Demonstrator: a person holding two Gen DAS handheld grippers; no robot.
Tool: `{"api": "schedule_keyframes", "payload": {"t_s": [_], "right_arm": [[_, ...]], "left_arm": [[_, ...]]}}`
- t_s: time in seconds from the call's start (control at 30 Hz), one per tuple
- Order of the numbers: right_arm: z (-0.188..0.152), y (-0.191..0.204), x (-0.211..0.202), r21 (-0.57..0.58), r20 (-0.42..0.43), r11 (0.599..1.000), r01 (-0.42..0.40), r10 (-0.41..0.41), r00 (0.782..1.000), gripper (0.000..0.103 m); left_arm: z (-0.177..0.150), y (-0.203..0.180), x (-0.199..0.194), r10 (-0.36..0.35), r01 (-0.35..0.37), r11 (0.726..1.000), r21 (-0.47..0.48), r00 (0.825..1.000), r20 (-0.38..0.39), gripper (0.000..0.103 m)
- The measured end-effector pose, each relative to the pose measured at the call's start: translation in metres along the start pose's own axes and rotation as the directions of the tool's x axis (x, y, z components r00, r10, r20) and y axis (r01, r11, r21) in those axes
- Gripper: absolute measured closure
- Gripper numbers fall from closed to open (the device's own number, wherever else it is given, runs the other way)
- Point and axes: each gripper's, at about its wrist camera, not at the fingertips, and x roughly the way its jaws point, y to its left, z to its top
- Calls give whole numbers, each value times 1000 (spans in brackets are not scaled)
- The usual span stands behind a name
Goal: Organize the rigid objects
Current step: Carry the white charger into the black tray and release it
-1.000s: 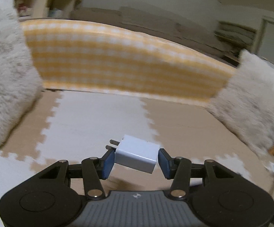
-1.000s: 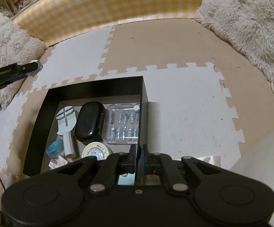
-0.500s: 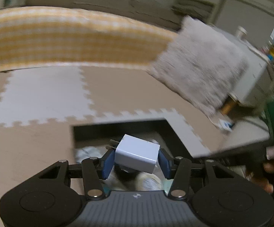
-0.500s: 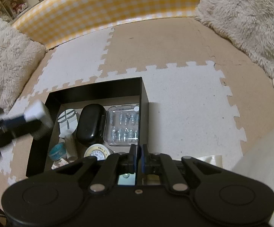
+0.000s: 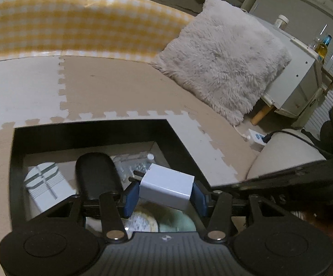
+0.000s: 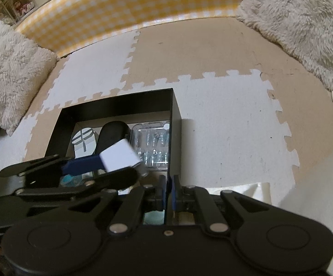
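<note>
My left gripper point(image 5: 165, 194) is shut on a white plug adapter point(image 5: 166, 188) with two prongs and holds it above the black open box point(image 5: 92, 127) on the foam mat. The adapter also shows in the right wrist view point(image 6: 120, 155), over the box point(image 6: 175, 105). The box holds a black oval case point(image 5: 96, 172), a white striped device point(image 5: 45, 181), a clear plastic case of small parts point(image 6: 152, 142) and a round tape roll point(image 5: 141, 220). My right gripper point(image 6: 169, 192) is shut and empty, at the box's near right corner.
Two fluffy cushions lie on the mat, one at the right point(image 5: 223, 64) and one at the left point(image 6: 7, 69). A yellow checked panel point(image 6: 132, 7) borders the far side. A white cabinet point(image 5: 297, 80) and a power strip point(image 5: 256, 136) sit at the right.
My left gripper has swung right and down with the adapter, from beside the box to over its inside. The right gripper has held still.
</note>
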Motion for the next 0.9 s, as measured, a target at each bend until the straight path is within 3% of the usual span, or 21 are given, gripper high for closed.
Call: {"api": "schedule_keyframes", "payload": {"t_s": [0.2, 0.5, 0.63, 0.9], "right_arm": [[-1, -4, -1, 21, -1, 1000, -17, 17, 1000, 98], [-1, -6, 0, 31, -4, 999, -27, 27, 1000, 97], [-1, -6, 0, 31, -4, 999, -26, 26, 1000, 97], [-1, -6, 0, 30, -2, 999, -22, 23, 1000, 97]], "left_arm": [[1, 10, 17, -13, 13, 999, -39, 1000, -13, 51], [2, 6, 14, 8, -3, 999, 45, 994, -107, 38], [4, 2, 2, 58, -48, 994, 98, 994, -95, 14], [9, 2, -22, 92, -84, 991, 100, 993, -76, 2]]}}
